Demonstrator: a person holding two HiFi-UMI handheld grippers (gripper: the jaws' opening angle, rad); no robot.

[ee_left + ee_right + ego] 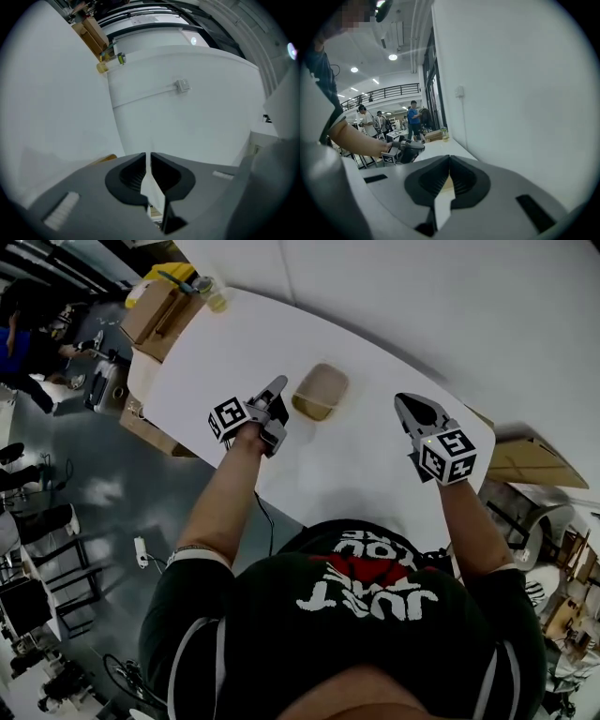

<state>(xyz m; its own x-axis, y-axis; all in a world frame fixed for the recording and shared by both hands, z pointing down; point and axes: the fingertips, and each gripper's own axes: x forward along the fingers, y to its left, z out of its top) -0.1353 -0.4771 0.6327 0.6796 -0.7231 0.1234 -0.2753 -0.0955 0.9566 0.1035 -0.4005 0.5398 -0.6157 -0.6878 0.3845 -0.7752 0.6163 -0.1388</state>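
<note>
With jaws closed on nothing, the left gripper (277,386) and right gripper (404,402) flank the tan pad (320,392), which lies just right of the left one and looks soft, light, best pinched at its near edge, on a smooth white table (356,474) along a white wall (469,296).

The person wears a black short-sleeved T-shirt (375,615) with white block lettering, a red patch on the chest and white stripes down each sleeve — a thin pale band (190,552) rings the left wrist. The left gripper (278,382) and right gripper (401,400) are grey wedges with black ribbed pads, each carrying a white cube with black square markers (228,418).
</note>
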